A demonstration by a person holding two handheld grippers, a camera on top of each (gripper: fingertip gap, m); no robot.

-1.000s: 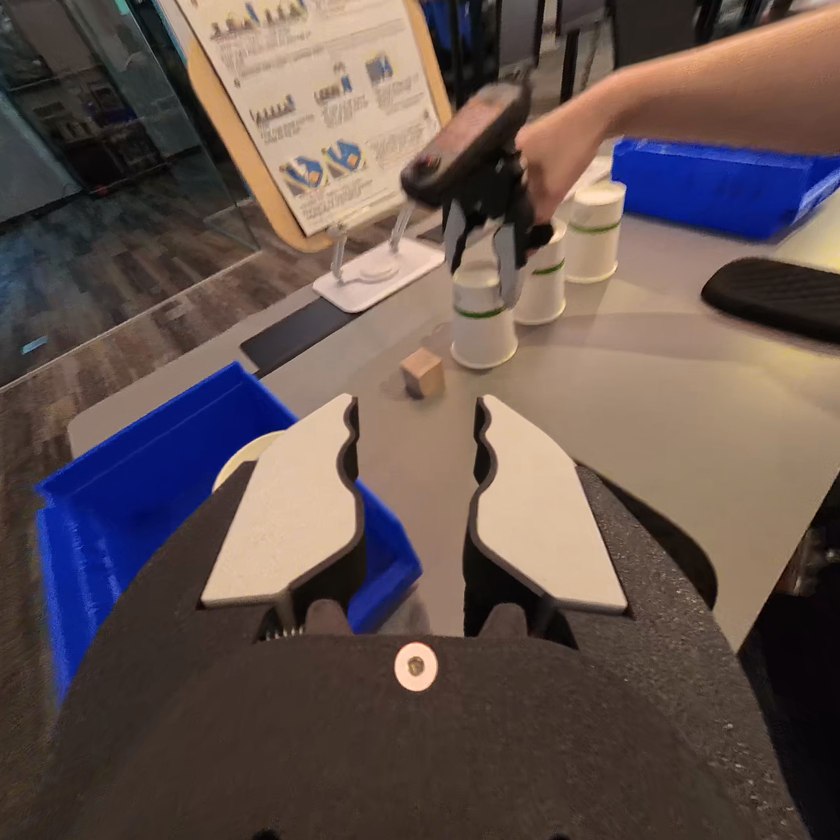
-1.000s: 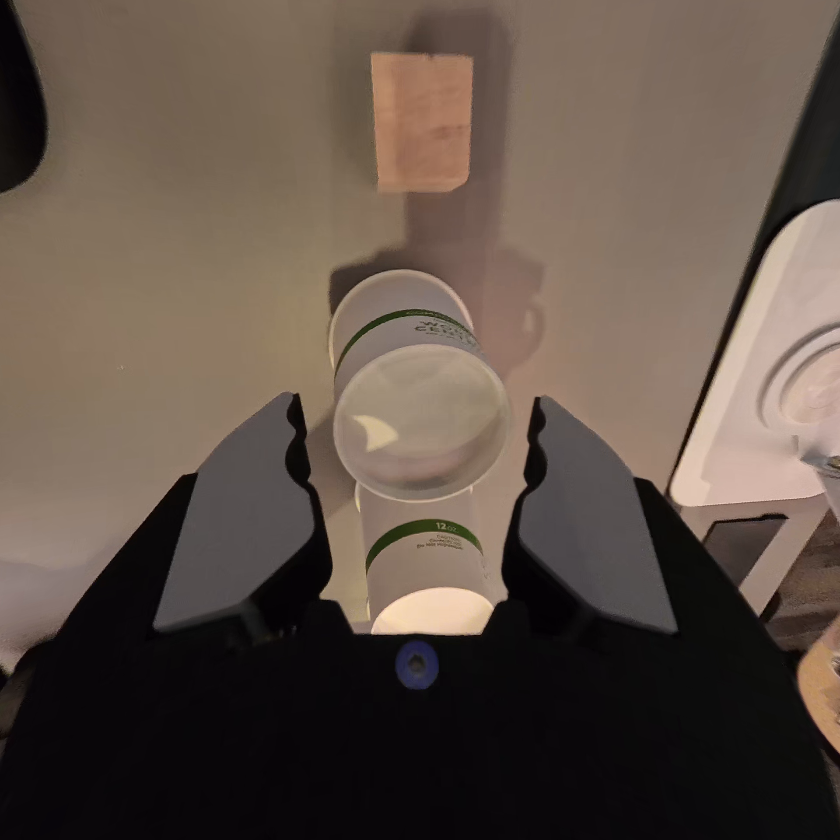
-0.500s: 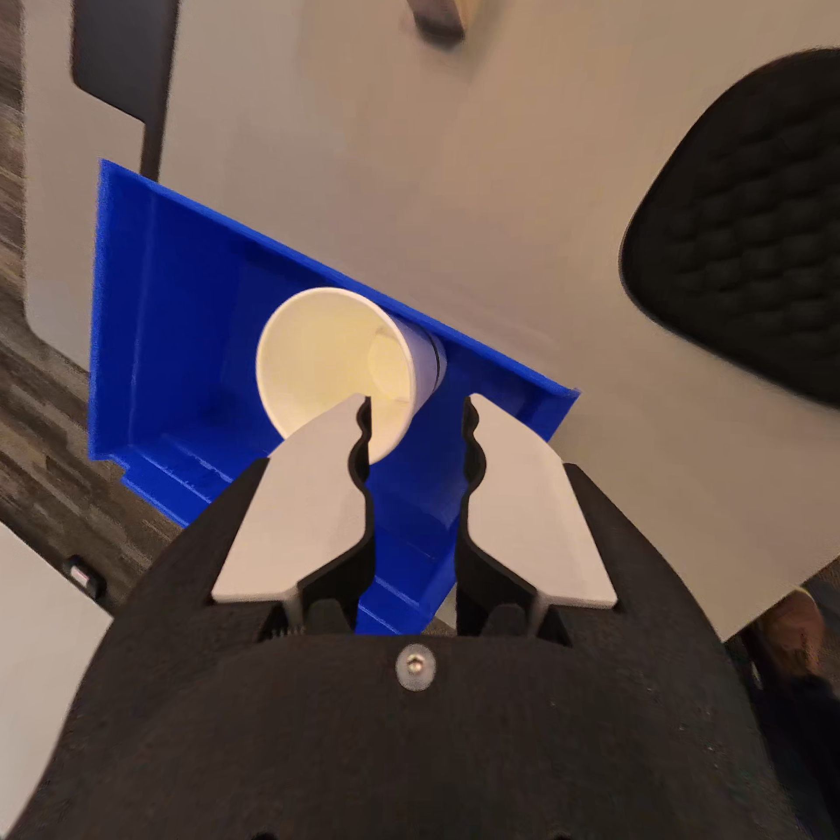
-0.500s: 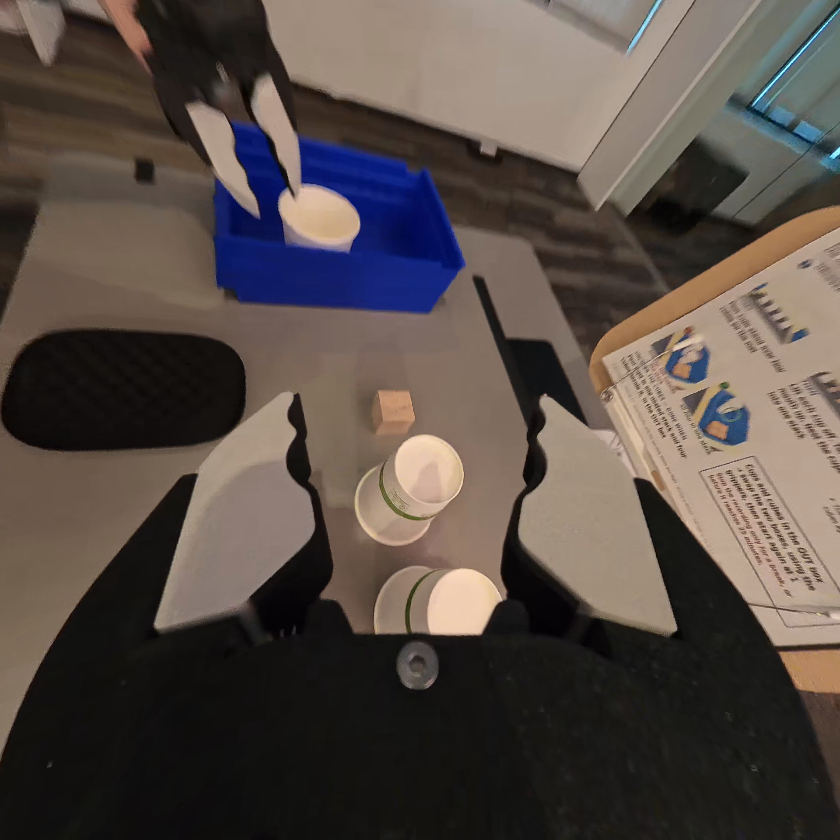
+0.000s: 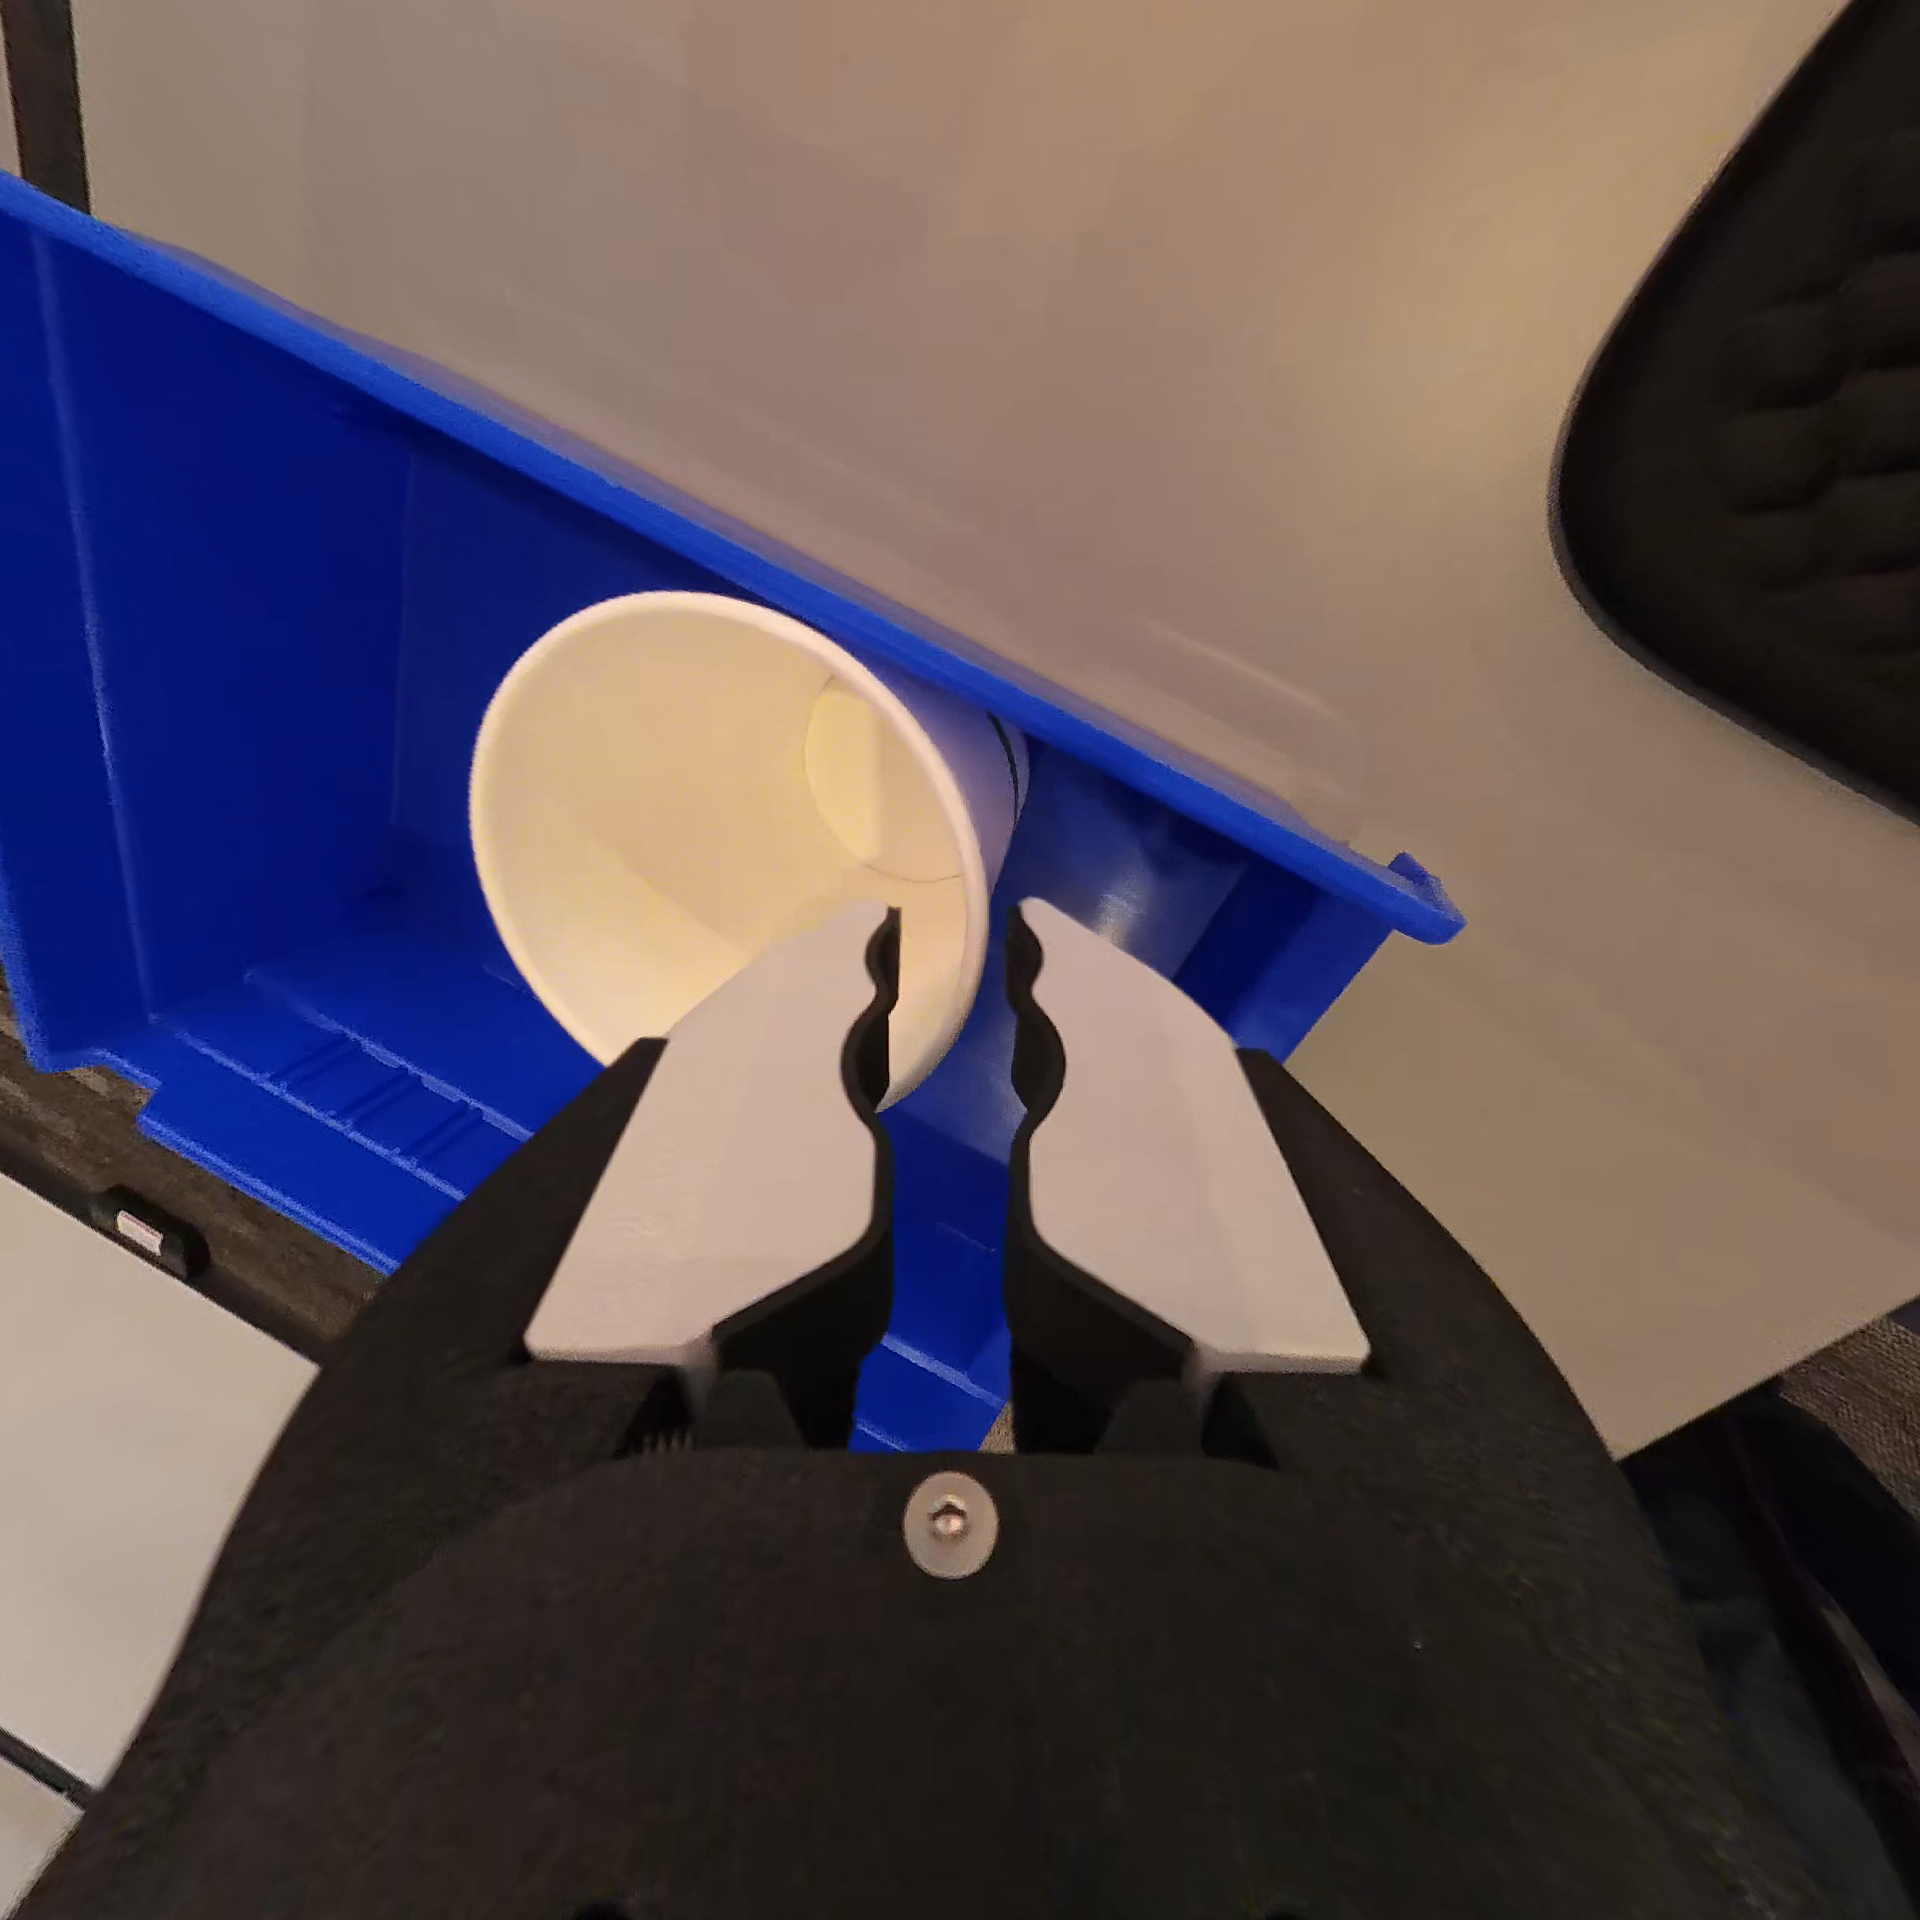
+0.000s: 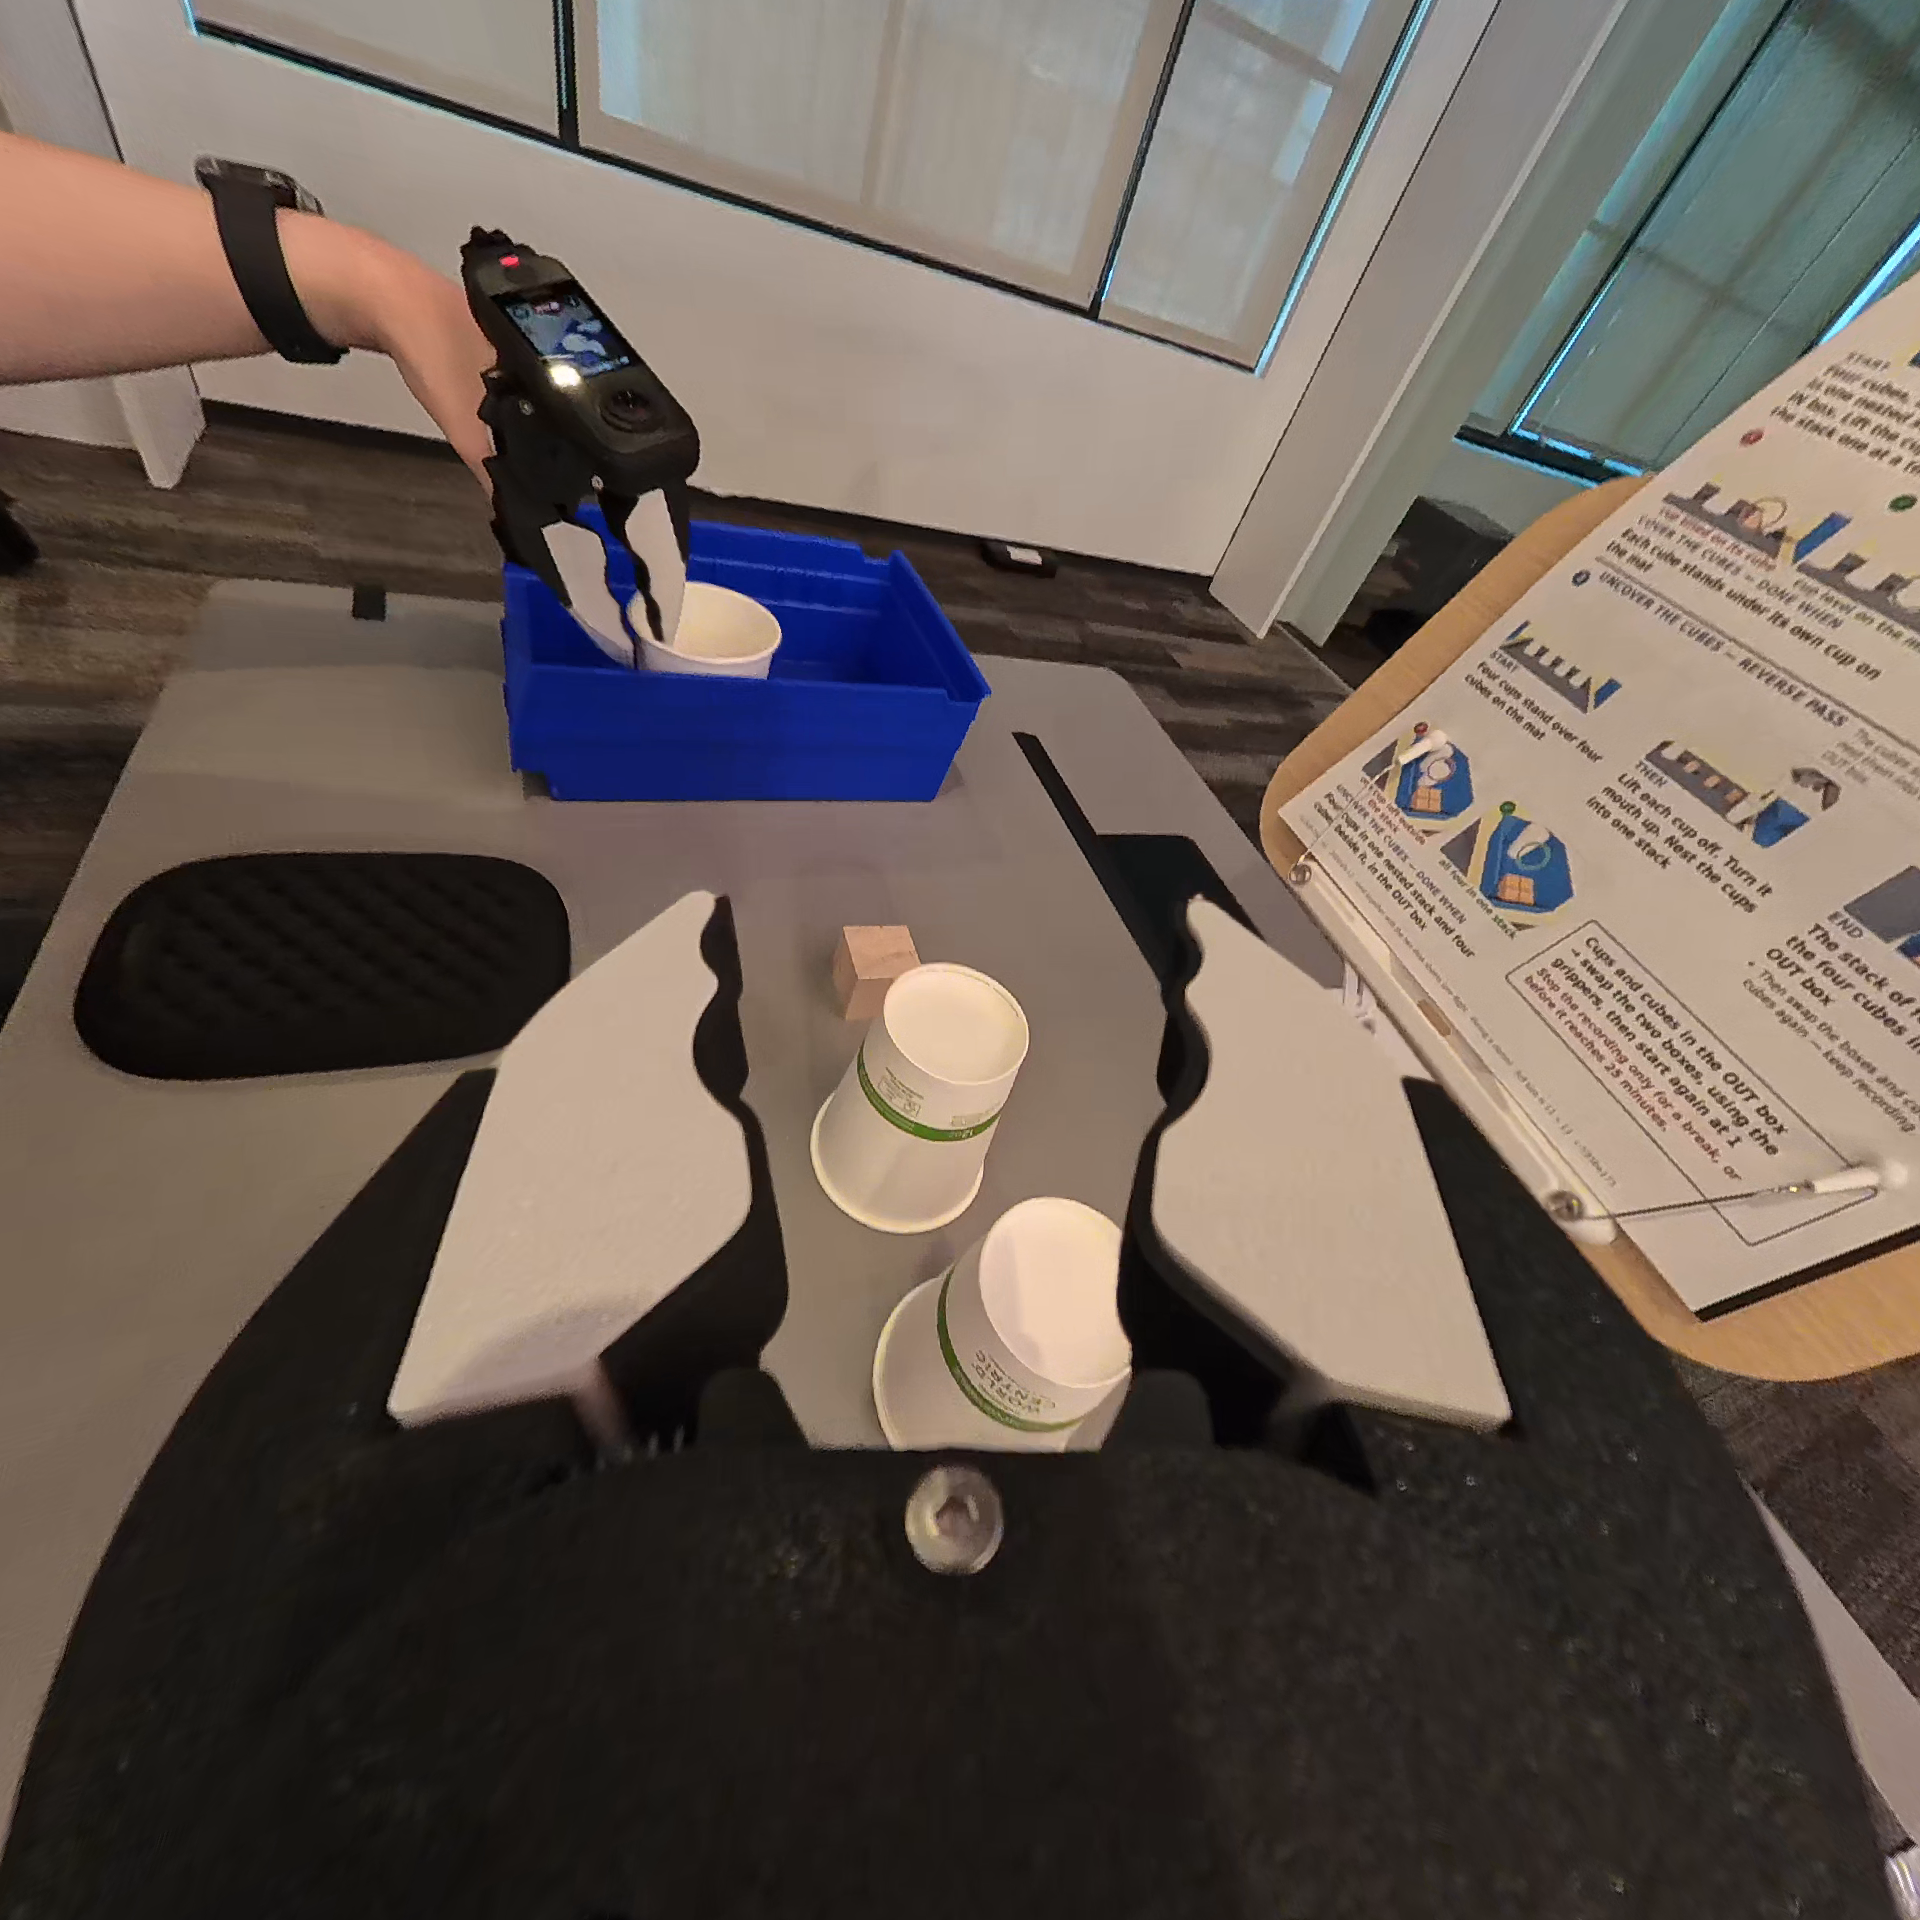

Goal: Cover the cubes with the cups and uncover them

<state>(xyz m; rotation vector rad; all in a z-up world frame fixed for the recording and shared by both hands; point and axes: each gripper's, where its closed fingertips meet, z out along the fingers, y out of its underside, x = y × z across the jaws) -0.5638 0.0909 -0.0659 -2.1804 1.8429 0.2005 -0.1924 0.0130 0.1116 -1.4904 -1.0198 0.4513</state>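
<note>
My left gripper (image 5: 951, 914) reaches into the blue bin (image 5: 260, 644) at the middle of the left wrist view, its fingers narrowed over the rim of the mouth-up paper cup (image 5: 727, 821) there: one finger inside the wall, one outside, a slim gap left, so not quite clamped. In the right wrist view, my right gripper (image 6: 951, 914) hangs above the tabletop (image 6: 260, 1195) with its fingers wide apart and holding nothing. Between them sit two upside-down cups (image 6: 920, 1096), and a bare wooden cube (image 6: 876, 969) lies just behind the farther one. I judge the uncovering well begun: one cup is in the bin, two are left to lift.
</note>
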